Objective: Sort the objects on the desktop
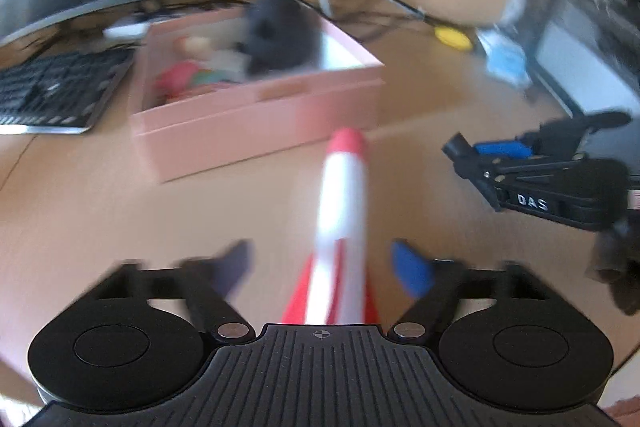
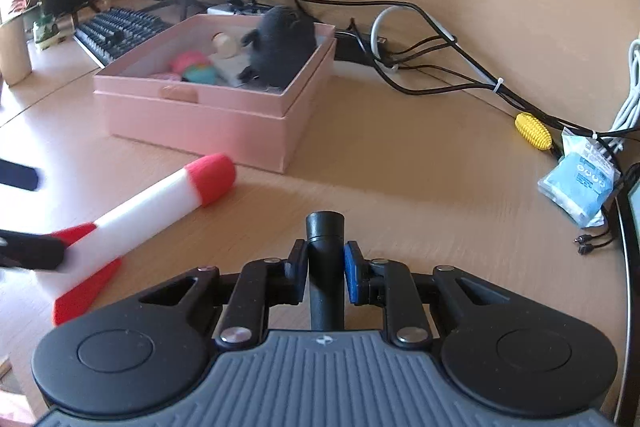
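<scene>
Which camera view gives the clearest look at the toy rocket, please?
The right wrist view: the toy rocket lies sharp and whole on the desk, nose to fins. The left wrist view shows it blurred, foreshortened, its tail hidden.

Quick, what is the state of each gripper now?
Left gripper: open around the toy rocket, not gripping it.
Right gripper: closed on a black cylinder.

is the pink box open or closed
Open. The pink box has no lid on top, and the black plush toy and small colourful items inside show over its rim in the right wrist view.
</scene>
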`<state>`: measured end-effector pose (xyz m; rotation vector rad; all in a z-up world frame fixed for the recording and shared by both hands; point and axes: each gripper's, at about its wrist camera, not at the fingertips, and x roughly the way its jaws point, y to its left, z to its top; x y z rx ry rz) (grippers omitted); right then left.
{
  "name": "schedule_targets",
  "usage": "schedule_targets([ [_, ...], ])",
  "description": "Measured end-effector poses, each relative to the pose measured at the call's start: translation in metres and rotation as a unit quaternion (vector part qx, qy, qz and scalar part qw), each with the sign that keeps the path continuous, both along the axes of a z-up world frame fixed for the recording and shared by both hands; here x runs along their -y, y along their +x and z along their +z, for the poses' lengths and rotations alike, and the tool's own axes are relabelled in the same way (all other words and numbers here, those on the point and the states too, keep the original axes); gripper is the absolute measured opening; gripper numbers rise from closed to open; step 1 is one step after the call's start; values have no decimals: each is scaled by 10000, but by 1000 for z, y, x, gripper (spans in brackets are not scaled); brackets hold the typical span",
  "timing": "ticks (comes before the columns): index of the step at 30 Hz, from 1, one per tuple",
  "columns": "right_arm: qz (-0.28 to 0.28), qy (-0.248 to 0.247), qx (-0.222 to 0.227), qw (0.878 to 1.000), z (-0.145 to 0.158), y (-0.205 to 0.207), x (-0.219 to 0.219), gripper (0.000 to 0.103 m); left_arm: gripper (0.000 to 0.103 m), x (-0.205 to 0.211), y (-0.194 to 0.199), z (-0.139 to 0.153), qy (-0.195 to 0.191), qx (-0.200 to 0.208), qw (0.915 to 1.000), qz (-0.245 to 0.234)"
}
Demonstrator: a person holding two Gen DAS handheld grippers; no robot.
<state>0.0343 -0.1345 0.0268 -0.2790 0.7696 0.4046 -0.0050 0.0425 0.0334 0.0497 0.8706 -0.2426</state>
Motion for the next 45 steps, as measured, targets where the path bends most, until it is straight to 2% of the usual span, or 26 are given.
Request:
schedule_targets([
  [2, 82, -101, 37, 9999, 2, -10, -1, 19, 67, 9, 11, -6, 87, -44, 9999, -50],
  [5, 181, -154, 48, 9997, 4, -24, 1, 19, 63, 15, 21, -12, 217, -68, 9997, -38],
  [6, 211, -174, 61, 9996, 5, -27, 3, 19, 55, 16, 25, -14, 238, -85, 9997, -46],
  [7, 248, -204, 77, 9995, 5, -30, 5, 19, 53, 18, 27, -15, 263, -79, 9996, -47],
  [9, 280, -248, 58, 9993, 4, -36, 9, 19, 41, 19, 29, -14, 331, -72, 9994, 10],
  [11, 364, -211, -63, 9991, 3, -38, 10, 19, 37, 18, 29, -13, 268, -89, 9996, 14],
  [14, 663, -311, 13, 9973, 2, -43, 4, 19, 36, 13, 24, -15, 436, -56, 9988, 221],
  [18, 1067, -352, 116, 9936, 0, -38, -13, 19, 36, -10, 10, -12, 445, -101, 9964, 712],
  [22, 1700, -629, 447, 9824, -1, -29, -48, 19, 37, -38, -4, -13, 417, -184, 9911, 1254],
  [26, 2429, -1068, 896, 9600, -4, -22, -86, 19, 39, -56, -14, -10, 319, -238, 9865, 1586],
  [28, 2587, -1161, 1000, 9537, -5, -19, -96, 23, 39, -61, -17, -7, 242, -244, 9856, 1656],
  [32, 2388, -1056, 883, 9613, -8, -18, -94, 38, 39, -65, -17, -8, 21, -319, 9848, 1709],
  [35, 2203, -1247, 868, 9635, -15, -14, -80, 39, 39, -60, -15, -9, -36, -348, 9863, 1613],
  [40, 1457, -1528, 1378, 9677, -12, -2, -62, 43, 42, -45, -9, -8, -209, -372, 9899, 1354],
  [42, 1150, -1261, 1278, 9770, -9, 2, -54, 47, 44, -40, -7, -9, -230, -391, 9908, 1278],
  [45, 728, -747, 814, 9912, -10, 9, -46, 56, 47, -37, -6, -9, -242, -427, 9914, 1213],
])
